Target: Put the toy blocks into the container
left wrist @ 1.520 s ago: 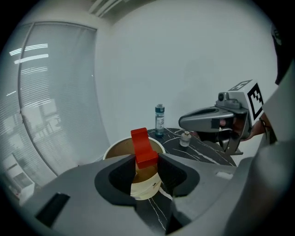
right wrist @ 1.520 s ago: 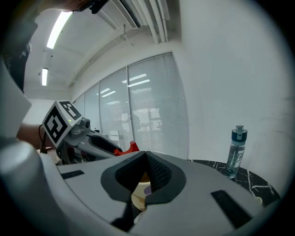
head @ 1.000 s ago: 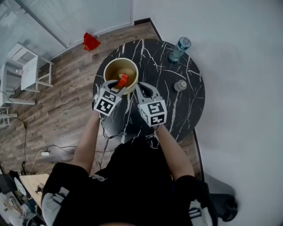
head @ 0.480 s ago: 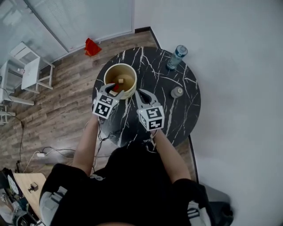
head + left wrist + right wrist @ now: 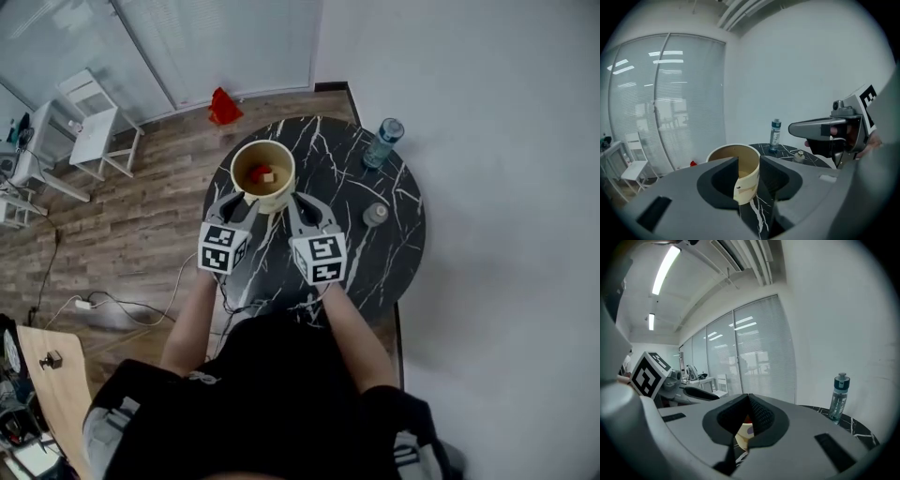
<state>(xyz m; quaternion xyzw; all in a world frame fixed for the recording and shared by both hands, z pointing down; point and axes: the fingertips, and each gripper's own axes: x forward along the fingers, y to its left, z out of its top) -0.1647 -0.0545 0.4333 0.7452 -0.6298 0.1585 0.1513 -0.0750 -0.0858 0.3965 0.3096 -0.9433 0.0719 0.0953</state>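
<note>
Released at the left gripper (image 5: 749, 161), jaws apart with nothing between them, though just closing in a little; clenched empty at the right gripper (image 5: 748, 401). Both held side by side just short of the container (image 5: 264, 142), presumably to stay clear of its rim. Inside, a red block (image 5: 257, 173) just beside a pale block (image 5: 270, 177), lying on the bottom, so already where wanted. Beyond, on the dark marbled surface (image 5: 366, 267), a water bottle (image 5: 383, 142) and a small jar (image 5: 375, 215), well apart from the container and seemingly out of the working path. No loose blocks seen on the surface; task apparently done or nearly so.
</note>
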